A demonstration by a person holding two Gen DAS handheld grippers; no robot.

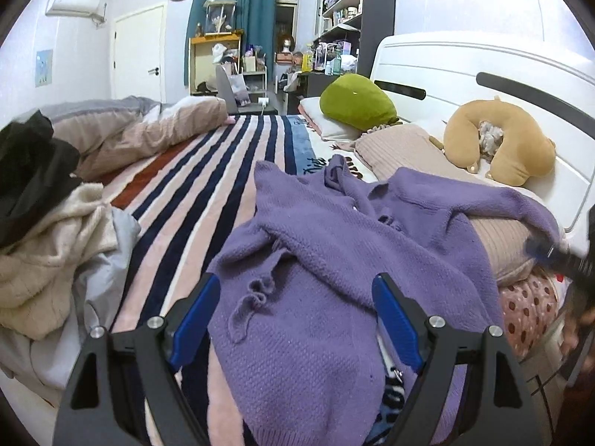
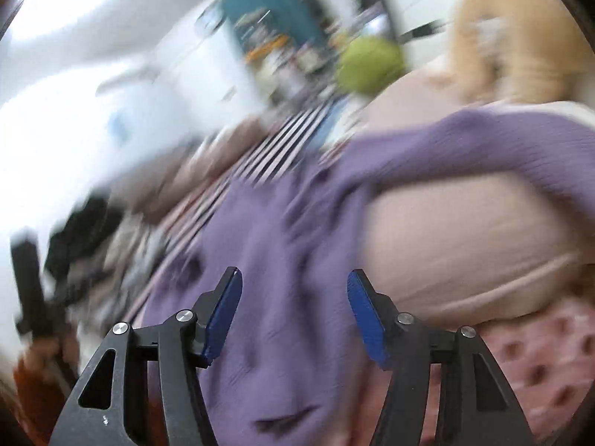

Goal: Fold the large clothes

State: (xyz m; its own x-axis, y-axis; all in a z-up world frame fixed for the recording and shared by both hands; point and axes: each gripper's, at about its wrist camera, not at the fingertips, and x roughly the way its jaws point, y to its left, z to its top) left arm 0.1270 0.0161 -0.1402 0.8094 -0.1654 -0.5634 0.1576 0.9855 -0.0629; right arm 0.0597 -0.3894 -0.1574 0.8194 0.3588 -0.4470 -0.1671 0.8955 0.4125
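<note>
A purple knitted sweater [image 1: 334,223] lies crumpled on the striped bed cover [image 1: 208,171], with one part draped up over a beige pillow [image 1: 498,241]. My left gripper [image 1: 296,278] hovers just over its near hem with the jaws wide apart. The knit shows between and below the blue pads, and neither pad presses on it. The right wrist view is smeared by motion. There my right gripper [image 2: 294,272] stands open above the purple sweater [image 2: 267,260], beside the beige pillow [image 2: 465,245], holding nothing. It shows as a dark blur at the right edge of the left wrist view.
A cream knit [image 1: 48,245] and a black garment [image 1: 29,171] are heaped at the bed's left. A green plush [image 1: 357,102] and a tan neck pillow [image 1: 498,141] lie against the white headboard [image 1: 465,59]. A rumpled duvet [image 1: 148,130] lies at the far left.
</note>
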